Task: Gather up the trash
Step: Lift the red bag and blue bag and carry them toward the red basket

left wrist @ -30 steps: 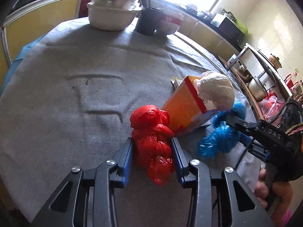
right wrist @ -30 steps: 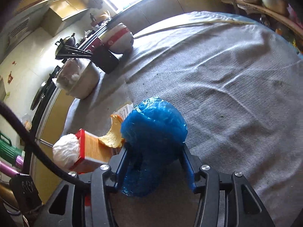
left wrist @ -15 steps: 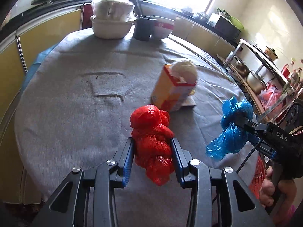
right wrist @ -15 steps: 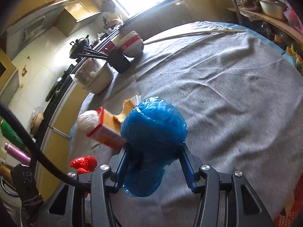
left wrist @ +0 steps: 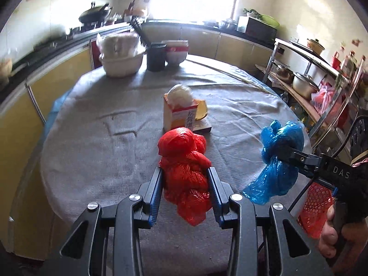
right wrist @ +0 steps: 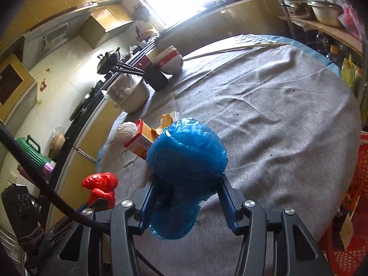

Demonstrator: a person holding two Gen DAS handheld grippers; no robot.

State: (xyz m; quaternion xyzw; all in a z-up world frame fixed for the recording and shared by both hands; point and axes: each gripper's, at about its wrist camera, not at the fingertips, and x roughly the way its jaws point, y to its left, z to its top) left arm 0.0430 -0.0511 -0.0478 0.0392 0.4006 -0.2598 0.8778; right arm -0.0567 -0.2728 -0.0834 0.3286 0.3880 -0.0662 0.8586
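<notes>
A red bag (left wrist: 184,172) is clamped by the left gripper (left wrist: 185,179), a blue bag (right wrist: 186,161) by the right gripper (right wrist: 186,191), both held at the counter (left wrist: 92,138) near edge, lower frame.

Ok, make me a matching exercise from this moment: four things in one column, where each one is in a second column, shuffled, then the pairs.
Things:
1. red bag
2. blue bag
3. orange carton
4. dark cup

Places:
A. far side of the table, beside the bowls
B. clamped in the right tongs
C. standing mid-table, white wad on top
D. clamped in the left tongs

Pairs: 1-D, 2-B, 3-C, 4-A
</notes>
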